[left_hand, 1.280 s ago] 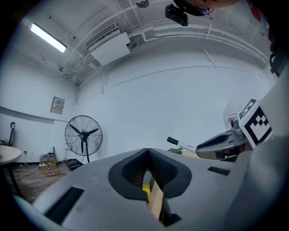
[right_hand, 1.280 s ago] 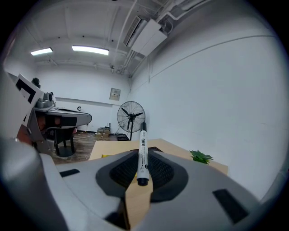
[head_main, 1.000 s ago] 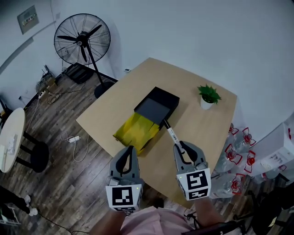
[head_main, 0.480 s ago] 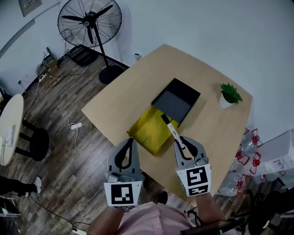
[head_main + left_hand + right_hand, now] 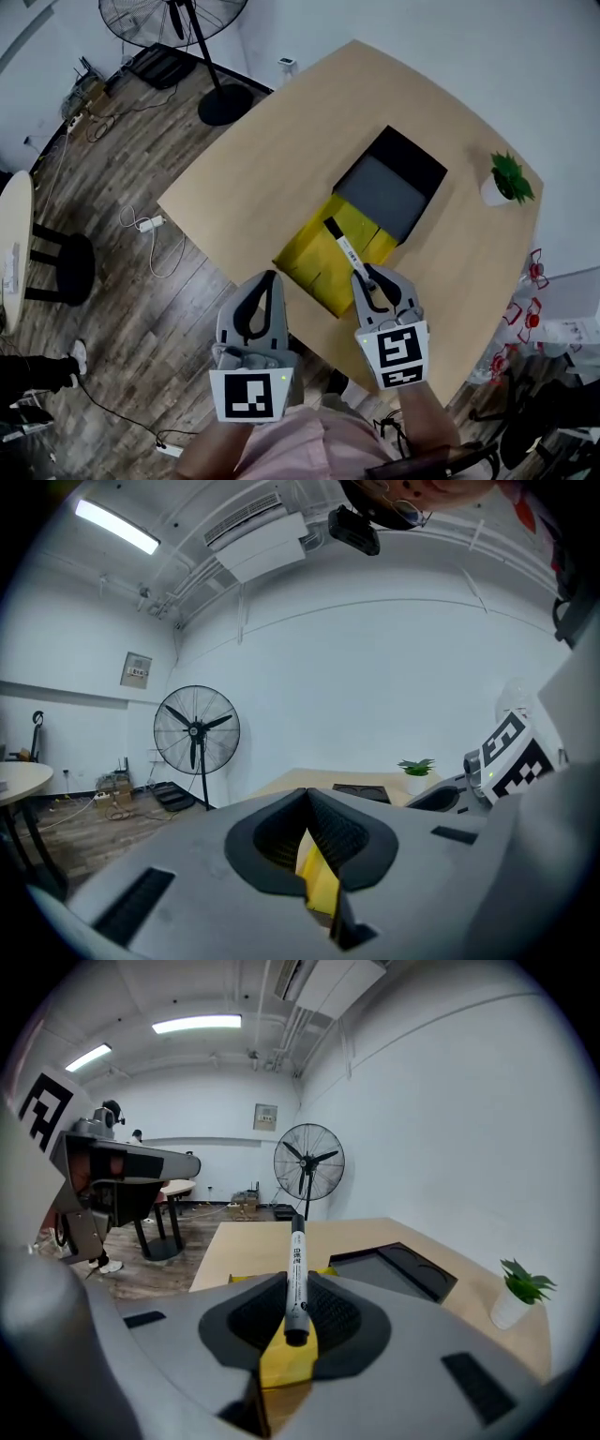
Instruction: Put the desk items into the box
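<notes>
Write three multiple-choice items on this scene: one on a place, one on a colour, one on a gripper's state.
1. Where does the small green potted plant stand?
A. on the floor
B. on the light wooden table, near a corner
C. on a chair

2. What colour is the inside of the open rectangular box beside the black shallow tray?
A. red
B. yellow
C. blue

3. What state is the right gripper in?
A. open, empty
B. shut on the white marker pen with a black cap
C. open round a cup

Answers: B, its pot sits on the tabletop; B, its inside shows yellow; B, the right gripper view shows the pen clamped between the pads.
</notes>
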